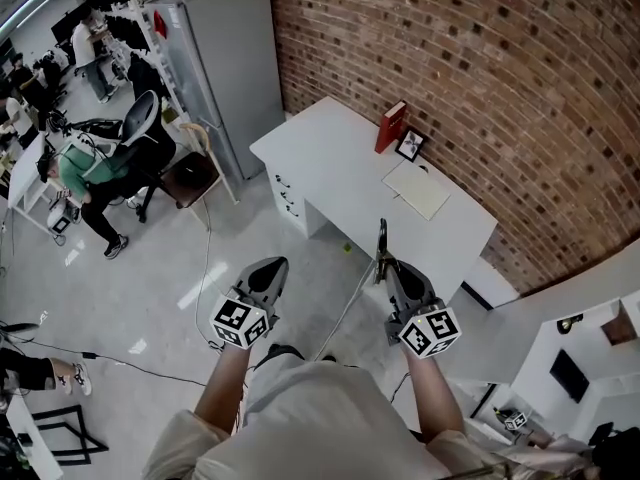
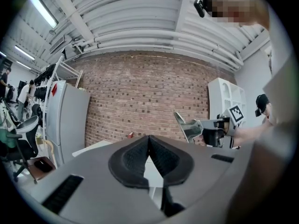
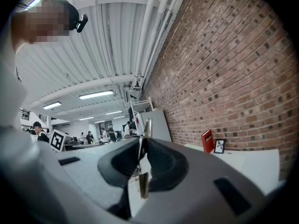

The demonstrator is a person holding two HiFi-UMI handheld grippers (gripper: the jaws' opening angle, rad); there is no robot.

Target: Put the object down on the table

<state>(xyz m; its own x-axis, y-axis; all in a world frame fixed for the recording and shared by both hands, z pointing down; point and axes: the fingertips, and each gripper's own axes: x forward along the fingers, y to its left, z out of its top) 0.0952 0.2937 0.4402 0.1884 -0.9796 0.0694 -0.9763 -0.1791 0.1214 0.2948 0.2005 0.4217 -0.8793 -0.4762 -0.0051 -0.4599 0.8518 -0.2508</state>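
People (image 1: 85, 173) and a black office chair (image 1: 140, 128) fill the upper left of the head view, with a tall grey cabinet (image 1: 215, 68) just right of them. None of it belongs to the job.

Lower down, left of centre, the left gripper (image 1: 270, 265) points forward over the floor (image 1: 160, 298). Its own view shows the dark pads (image 2: 135, 157) pressed together at the tips with nothing between them, so it seems to be along only as a spare hand.

Right of centre, the right gripper (image 1: 392, 263) pinches a thin metal tool (image 1: 381, 240) by its flat sides. The blade pokes out past the tips, a hold that probably keeps it from swinging. The tool is in the air, and in the picture it meets the near edge of the white table (image 1: 330, 158); whether it is over the top I cannot tell.

Toward the upper right, along the brick wall (image 1: 480, 68), a red book (image 1: 391, 126), a small picture frame (image 1: 409, 145) and a pale notepad (image 1: 418, 188) take up the far side. That leaves the bare near part as the likely landing spot.
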